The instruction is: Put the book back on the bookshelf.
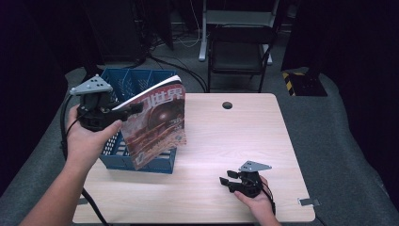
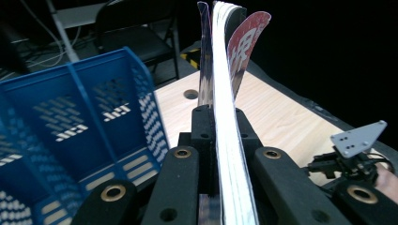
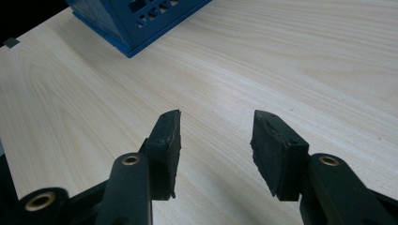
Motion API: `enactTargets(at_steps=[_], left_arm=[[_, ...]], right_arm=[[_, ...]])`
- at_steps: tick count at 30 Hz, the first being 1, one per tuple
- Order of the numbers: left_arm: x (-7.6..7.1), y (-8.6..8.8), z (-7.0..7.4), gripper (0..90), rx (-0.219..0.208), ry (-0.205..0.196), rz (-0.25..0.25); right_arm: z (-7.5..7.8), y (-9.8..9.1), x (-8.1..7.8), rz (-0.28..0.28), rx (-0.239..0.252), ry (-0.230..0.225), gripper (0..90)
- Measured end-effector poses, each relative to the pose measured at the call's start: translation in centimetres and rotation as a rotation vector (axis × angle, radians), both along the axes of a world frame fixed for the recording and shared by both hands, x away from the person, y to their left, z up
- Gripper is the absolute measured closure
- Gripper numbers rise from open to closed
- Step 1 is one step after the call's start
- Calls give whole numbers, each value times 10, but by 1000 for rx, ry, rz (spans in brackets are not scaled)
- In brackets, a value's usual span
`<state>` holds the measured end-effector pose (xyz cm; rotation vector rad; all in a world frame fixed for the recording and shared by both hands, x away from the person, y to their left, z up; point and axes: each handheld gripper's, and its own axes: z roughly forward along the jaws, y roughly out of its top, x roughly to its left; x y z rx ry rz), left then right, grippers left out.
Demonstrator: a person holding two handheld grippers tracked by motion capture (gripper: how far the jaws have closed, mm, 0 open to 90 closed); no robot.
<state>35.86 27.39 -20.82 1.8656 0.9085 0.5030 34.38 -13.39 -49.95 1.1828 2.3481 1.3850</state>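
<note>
Left claw (image 1: pixel 134 108) clamps a magazine (image 1: pixel 156 123) beside the blue file rack (image 1: pixel 136 82); right claw (image 3: pixel 215 140) gapes empty above the surface (image 1: pixel 226 141).

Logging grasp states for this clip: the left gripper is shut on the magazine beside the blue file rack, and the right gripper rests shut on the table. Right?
Not quite. The right gripper is open, as the right gripper view shows, jaws apart above the table. The rest stands: the left gripper is shut on the magazine beside the blue file rack.
</note>
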Motion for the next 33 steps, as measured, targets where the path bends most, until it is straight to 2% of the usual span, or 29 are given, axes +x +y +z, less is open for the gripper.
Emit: enactTargets(at_steps=[8,16,19,20,21,26,33], left_arm=[[-1,22,-1,840,5,5,60],[-2,42,-1,840,-10,3,125],[-2,48,-1,840,-8,5,142],[-2,50,-1,840,-11,5,148],[-2,51,-1,840,-11,4,153],[-1,60,-2,840,-18,7,181],[-1,69,-5,839,-20,14,253]], right_arm=[[0,2,1,6,-2,1,523],[0,5,2,12,0,6,523],[0,5,2,18,0,13,524],[0,6,2,3,4,7,523],[-1,5,3,13,-7,-9,523],[0,6,3,14,-1,4,523],[0,7,4,15,-3,3,523]])
